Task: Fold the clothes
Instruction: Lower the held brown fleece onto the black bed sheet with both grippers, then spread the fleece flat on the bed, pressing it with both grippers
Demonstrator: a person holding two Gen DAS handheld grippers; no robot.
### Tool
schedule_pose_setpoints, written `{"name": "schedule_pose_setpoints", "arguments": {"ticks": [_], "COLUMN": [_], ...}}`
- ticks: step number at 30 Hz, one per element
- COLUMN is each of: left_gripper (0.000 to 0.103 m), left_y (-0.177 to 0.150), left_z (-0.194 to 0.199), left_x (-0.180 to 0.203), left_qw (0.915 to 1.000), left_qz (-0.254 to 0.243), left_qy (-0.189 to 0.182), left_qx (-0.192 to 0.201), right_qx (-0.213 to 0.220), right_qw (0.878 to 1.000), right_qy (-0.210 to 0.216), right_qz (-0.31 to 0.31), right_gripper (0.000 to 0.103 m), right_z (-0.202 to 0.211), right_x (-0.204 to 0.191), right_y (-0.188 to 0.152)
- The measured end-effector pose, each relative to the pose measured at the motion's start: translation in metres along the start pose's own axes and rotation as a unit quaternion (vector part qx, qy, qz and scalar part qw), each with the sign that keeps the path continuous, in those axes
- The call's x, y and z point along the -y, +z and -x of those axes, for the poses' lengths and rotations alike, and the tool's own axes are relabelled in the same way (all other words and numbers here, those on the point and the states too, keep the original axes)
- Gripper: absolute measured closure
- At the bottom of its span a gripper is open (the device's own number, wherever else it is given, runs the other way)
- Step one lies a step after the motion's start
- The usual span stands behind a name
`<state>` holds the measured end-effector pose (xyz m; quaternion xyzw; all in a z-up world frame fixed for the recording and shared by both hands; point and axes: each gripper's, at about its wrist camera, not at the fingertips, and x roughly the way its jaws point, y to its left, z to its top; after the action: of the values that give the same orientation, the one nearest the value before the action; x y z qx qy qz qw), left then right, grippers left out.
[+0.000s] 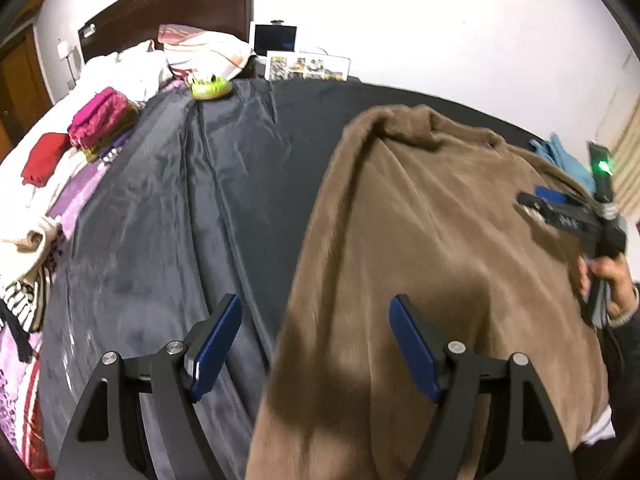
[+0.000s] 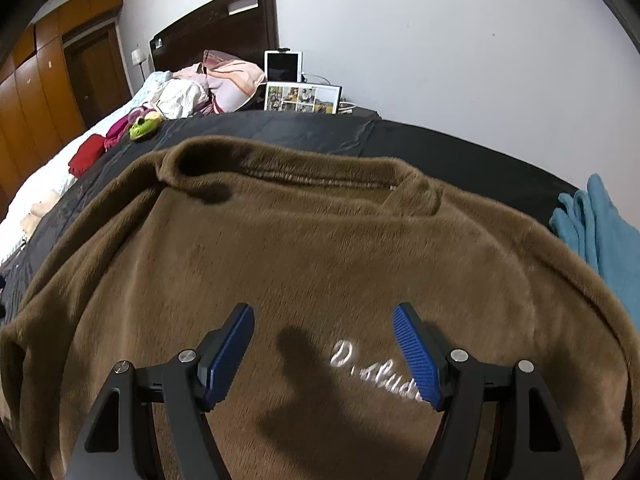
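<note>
A plush brown fleece sweatshirt (image 2: 304,264) lies spread flat on the smooth dark bedsheet (image 1: 168,208), collar toward the wall, long axis running away from the cameras. Left gripper (image 1: 316,344) and right gripper (image 2: 324,350) hover wide apart, holding nothing

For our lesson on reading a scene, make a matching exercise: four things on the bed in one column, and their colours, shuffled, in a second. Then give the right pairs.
Things:
1. fleece top
2. toy
3. sheet
4. towel

Colours:
A. light blue
B. dark grey
C. brown
D. bright green

Pairs: 1-C, 2-D, 3-B, 4-A
</note>
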<state>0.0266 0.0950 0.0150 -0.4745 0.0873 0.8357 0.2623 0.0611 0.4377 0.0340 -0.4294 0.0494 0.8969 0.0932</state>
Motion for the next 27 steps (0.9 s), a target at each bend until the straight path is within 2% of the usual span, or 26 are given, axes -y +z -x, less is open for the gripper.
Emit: {"name": "schedule_pose_setpoints", "arguments": {"ticks": [5,10,12,15,19,20,23,27], "left_gripper": [0.023,0.022,0.022,0.022,0.022,0.022,0.020,0.020], "left_y": [-0.038,-0.053,-0.055,-0.054,-0.055,-0.055,-0.052,-0.043], "left_z": [0.017,0.017,0.013,0.002,-0.016,-0.020,-0.020,-0.018], "left_x": [0.012,0.027,0.030,0.028,0.022,0.020,0.007,-0.011], "left_qw": [0.9988,0.9974,0.9976,0.9994,0.9984,0.9968,0.9937,0.9820], "left_qz": [-0.022,-0.023,-0.019,-0.013,-0.010,-0.010,-0.001,-0.007], "left_qy": [-0.042,-0.067,-0.065,-0.031,0.053,0.078,0.112,0.189], "left_qx": [0.009,0.015,0.013,0.002,-0.014,-0.015,-0.008,0.006], "right_qx": [-0.007,-0.003,0.000,0.005,0.008,0.008,0.009,0.010], "right_qw": [1.000,1.000,1.000,0.999,0.999,0.999,0.998,0.998], "right_qy": [-0.004,0.009,0.013,0.019,0.027,0.029,0.035,0.036], "right_qz": [-0.004,-0.016,-0.022,-0.031,-0.042,-0.044,-0.048,-0.049], "right_gripper": [0.029,0.029,0.029,0.029,0.029,0.029,0.029,0.029], "right_z": [-0.003,-0.008,-0.008,-0.007,-0.006,-0.006,-0.006,-0.006], "right_x": [0.002,0.004,0.006,0.009,0.014,0.015,0.017,0.017], "right_y": [-0.010,-0.017,-0.018,-0.019,-0.021,-0.022,-0.022,-0.022]}}
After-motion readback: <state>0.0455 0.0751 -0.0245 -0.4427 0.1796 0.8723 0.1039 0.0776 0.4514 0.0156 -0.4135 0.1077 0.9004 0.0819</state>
